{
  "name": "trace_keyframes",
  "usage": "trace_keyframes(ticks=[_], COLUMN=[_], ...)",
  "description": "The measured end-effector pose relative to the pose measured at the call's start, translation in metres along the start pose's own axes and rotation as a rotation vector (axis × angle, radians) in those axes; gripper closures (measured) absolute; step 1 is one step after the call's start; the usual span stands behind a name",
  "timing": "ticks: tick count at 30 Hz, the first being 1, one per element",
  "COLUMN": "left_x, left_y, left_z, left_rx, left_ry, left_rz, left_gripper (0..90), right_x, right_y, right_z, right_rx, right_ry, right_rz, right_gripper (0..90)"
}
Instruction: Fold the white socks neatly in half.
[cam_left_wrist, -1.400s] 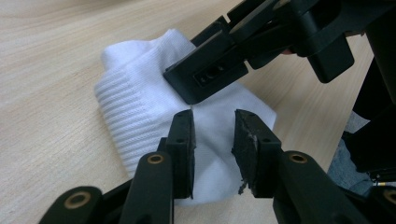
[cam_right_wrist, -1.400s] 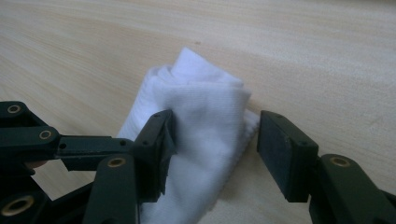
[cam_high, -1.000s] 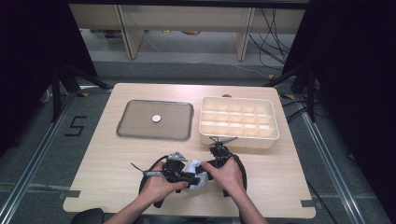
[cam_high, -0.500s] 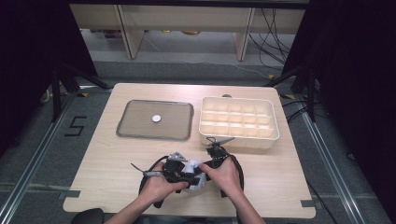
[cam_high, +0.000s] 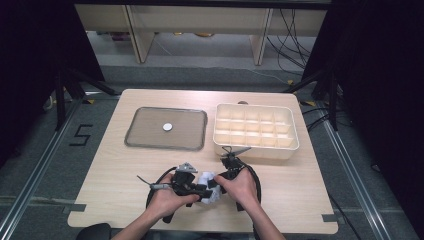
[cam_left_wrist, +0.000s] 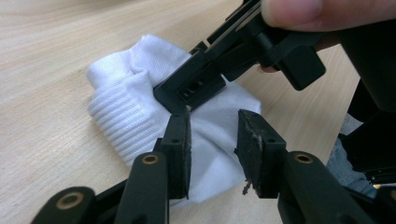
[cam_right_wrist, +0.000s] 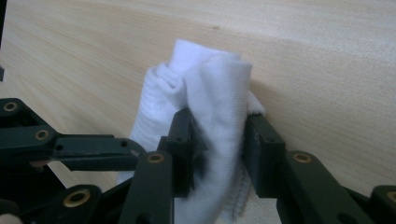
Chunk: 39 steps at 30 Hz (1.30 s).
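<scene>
The sock (cam_left_wrist: 140, 112) is white knitted cloth, ribbed at its cuff, soft and matt. The table (cam_right_wrist: 327, 56) is pale wood, smooth with fine grain. The gripper pads (cam_left_wrist: 254, 140) are matt black, rough and worn at their edges.

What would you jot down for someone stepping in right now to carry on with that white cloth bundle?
Right tool: jaws have just been closing and now pinch a fold of the white sock bundle.
Left tool: jaws have just been opening a little; they stand apart with cloth between them, no clear grip.
The bundle lies at the near edge of the table, between both hands.
The compartment box and the flat tray sit farther back.
Done: bundle gripped on one side. Left: probably finishing the handling and putting it away.
</scene>
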<state>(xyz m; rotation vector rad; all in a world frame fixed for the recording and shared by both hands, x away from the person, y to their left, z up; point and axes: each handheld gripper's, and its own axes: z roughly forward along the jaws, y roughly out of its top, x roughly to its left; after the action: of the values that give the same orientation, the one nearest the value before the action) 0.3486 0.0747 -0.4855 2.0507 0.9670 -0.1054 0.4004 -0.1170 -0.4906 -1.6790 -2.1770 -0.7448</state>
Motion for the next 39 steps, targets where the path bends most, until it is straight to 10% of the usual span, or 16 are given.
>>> trace_keyframes(ticks=[11, 15, 26, 30, 33, 34, 36, 39], left_x=[0.014, 0.018, 0.028, 0.033, 0.035, 0.036, 0.036, 0.037], left_y=[-0.003, -0.003, -0.006, -0.007, -0.008, -0.008, -0.008, -0.008], left_z=[-0.024, -0.028, -0.028, -0.027, -0.027, -0.027, -0.027, -0.026], left_rx=[-0.077, -0.118, -0.152, -0.157, -0.157, -0.155, -0.16, -0.165], left_ry=[0.036, 0.047, 0.075, 0.097, 0.118, 0.123, 0.138, 0.125], left_rz=[-0.024, -0.043, -0.046, -0.035, -0.037, -0.037, -0.042, -0.041], left_gripper=[59.4, 57.7, 53.2, 50.7, 49.5, 49.6, 49.3, 49.0], right_x=[-0.006, -0.002, -0.005, 0.001, -0.004, -0.001, -0.006, -0.001], right_y=[-0.001, -0.002, -0.004, -0.006, -0.006, -0.006, -0.005, -0.006], right_z=[0.001, -0.002, -0.002, -0.007, -0.006, -0.008, -0.008, -0.012], right_rx=[-0.049, -0.023, -0.065, -0.03, -0.085, -0.06, -0.1, -0.068], right_ry=[0.032, 0.022, 0.031, 0.038, 0.013, 0.001, 0.006, -0.011], right_rz=[-0.094, -0.026, -0.101, -0.041, -0.117, -0.068, -0.155, -0.075], right_gripper=[71.0, 71.8, 72.4, 72.4, 72.4, 72.4, 72.4, 72.4])
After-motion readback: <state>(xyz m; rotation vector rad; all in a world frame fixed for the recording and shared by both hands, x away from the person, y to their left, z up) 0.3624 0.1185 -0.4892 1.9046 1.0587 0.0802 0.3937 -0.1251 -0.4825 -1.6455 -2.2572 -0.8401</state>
